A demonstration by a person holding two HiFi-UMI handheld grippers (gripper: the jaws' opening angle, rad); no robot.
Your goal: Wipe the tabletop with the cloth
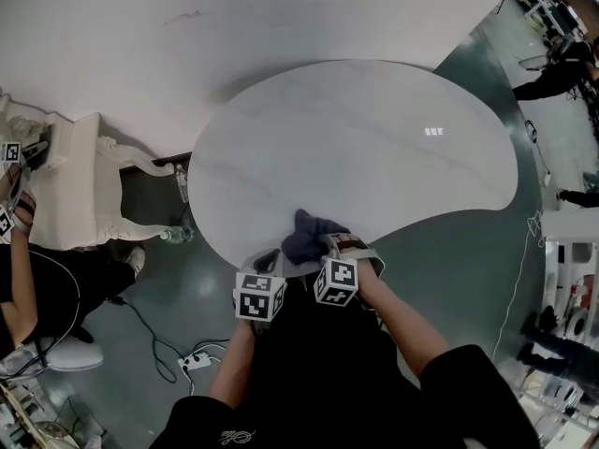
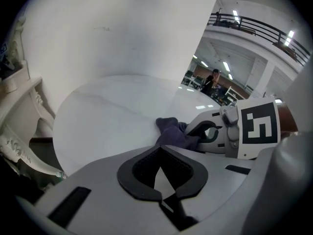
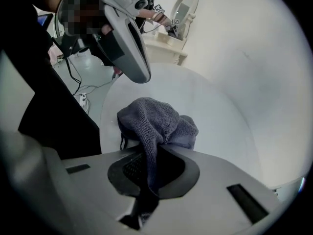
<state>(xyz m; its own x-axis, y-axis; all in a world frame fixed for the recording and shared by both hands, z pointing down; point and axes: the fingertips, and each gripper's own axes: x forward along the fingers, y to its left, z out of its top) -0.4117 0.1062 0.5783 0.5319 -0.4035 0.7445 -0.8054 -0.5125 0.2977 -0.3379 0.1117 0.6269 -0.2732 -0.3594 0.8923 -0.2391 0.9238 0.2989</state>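
Note:
A dark blue-grey cloth [image 1: 304,235] lies bunched at the near edge of the white kidney-shaped tabletop [image 1: 374,148]. My right gripper [image 1: 326,243] is shut on the cloth, and a fold of the cloth [image 3: 156,121] runs down between its jaws [image 3: 145,180]. My left gripper [image 1: 271,262] hovers just left of the cloth at the table's edge. Its jaws [image 2: 161,177] are shut with nothing between them. In the left gripper view the cloth [image 2: 172,131] sits ahead with the right gripper [image 2: 215,131] on it. The left gripper [image 3: 127,38] shows at the top of the right gripper view.
A white wall [image 1: 234,17] runs close behind the table. An ornate white chair [image 1: 84,181] stands at the left with another person [image 1: 14,279] beside it. A power strip [image 1: 195,361] and cables lie on the floor below the table's left edge.

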